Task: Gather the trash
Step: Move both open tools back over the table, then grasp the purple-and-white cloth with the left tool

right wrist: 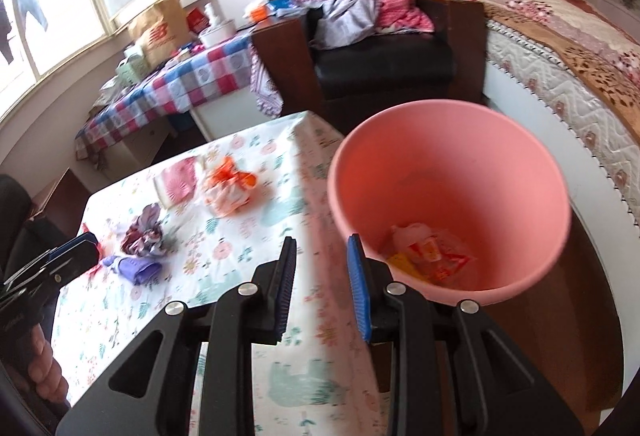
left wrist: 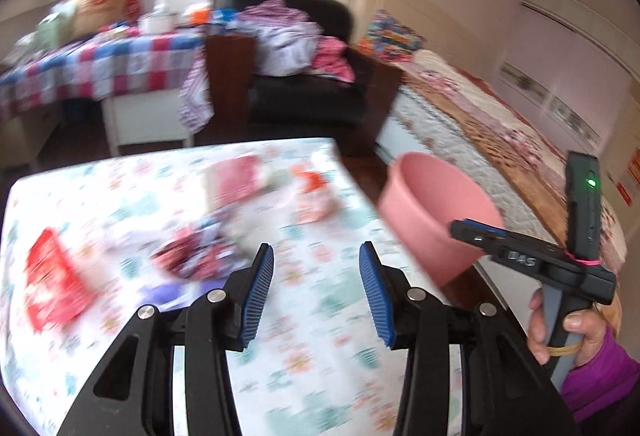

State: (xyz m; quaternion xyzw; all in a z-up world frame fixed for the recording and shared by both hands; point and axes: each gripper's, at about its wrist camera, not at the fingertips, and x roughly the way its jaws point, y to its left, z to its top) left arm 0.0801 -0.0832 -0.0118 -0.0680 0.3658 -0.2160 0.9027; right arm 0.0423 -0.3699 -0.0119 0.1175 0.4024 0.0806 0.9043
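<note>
Trash (right wrist: 232,191) lies near the table edge (right wrist: 316,195); both grippers (left wrist: 316,290) (right wrist: 322,280) gape empty beside the bin (right wrist: 448,195).

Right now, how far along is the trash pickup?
Done: some wrappers already lie in the pink bin. In hand: nothing; left gripper and right gripper are both open and empty. Left on the table: an orange wrapper, a purple wad, a dark crumpled wrapper and a red packet.
</note>
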